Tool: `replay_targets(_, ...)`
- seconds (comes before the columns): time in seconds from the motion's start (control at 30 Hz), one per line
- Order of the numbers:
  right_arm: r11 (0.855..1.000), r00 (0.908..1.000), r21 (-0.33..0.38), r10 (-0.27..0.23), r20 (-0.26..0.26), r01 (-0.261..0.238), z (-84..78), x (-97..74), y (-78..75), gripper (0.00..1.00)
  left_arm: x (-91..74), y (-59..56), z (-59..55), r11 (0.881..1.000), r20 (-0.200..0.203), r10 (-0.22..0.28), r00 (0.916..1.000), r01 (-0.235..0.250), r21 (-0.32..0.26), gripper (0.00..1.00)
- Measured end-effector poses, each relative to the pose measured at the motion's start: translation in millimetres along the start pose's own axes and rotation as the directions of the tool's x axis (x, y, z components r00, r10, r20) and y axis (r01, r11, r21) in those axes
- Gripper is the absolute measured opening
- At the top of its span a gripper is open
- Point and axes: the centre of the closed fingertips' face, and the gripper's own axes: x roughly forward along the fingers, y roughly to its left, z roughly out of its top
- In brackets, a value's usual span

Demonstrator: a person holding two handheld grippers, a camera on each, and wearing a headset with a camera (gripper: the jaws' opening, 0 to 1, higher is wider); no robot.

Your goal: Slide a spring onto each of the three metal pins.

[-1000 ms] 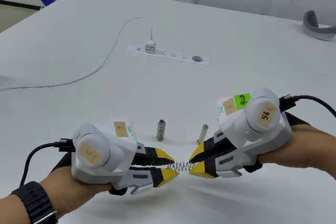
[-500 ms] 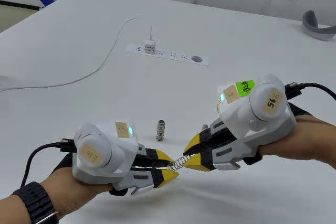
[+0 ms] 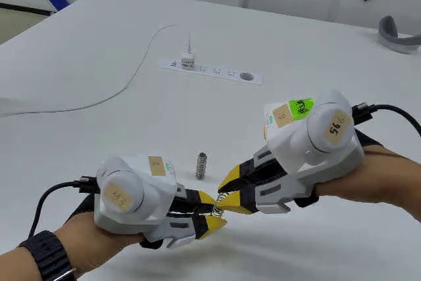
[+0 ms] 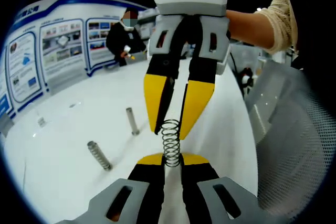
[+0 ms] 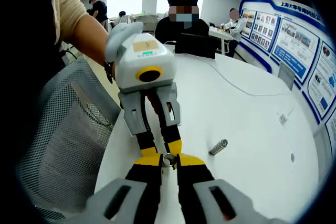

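A short coil spring [image 3: 218,203] is caught between my two grippers low over the white table [image 3: 99,44]. My left gripper [image 3: 212,214] is shut on its near end [image 4: 169,142]. My right gripper [image 3: 226,193] faces it and pinches the far end, which appears as a small metal ring [image 5: 168,159] between the yellow fingertips [image 4: 195,103]. A pin with a spring on it [image 3: 200,166] rests just beyond the grippers [image 4: 98,155] [image 5: 218,147]. A bare metal pin [image 4: 131,120] stands upright beside it.
A white power strip [image 3: 220,72] with a small plug [image 3: 188,61] lies farther back, and a thin cable [image 3: 125,87] curves off to the left. A grey curved object [image 3: 397,31] sits at the far right. A mesh chair [image 5: 68,145] stands by the table edge, with people beyond.
My right gripper has moved left and down toward the left one, so the stretched spring between them is now short and bunched. The bare pin is now hidden behind the right gripper.
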Motion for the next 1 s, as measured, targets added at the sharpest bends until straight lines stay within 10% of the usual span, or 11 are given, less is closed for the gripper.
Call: replay_targets(1.0, 0.997, 0.9992, 0.072, -0.015, 0.037, 0.012, 0.9, 0.8, -2.2, 0.12, 1.6, 3.2, 3.9, 1.0, 0.02, 0.009, 0.9998, -0.009, -0.01, 0.11)
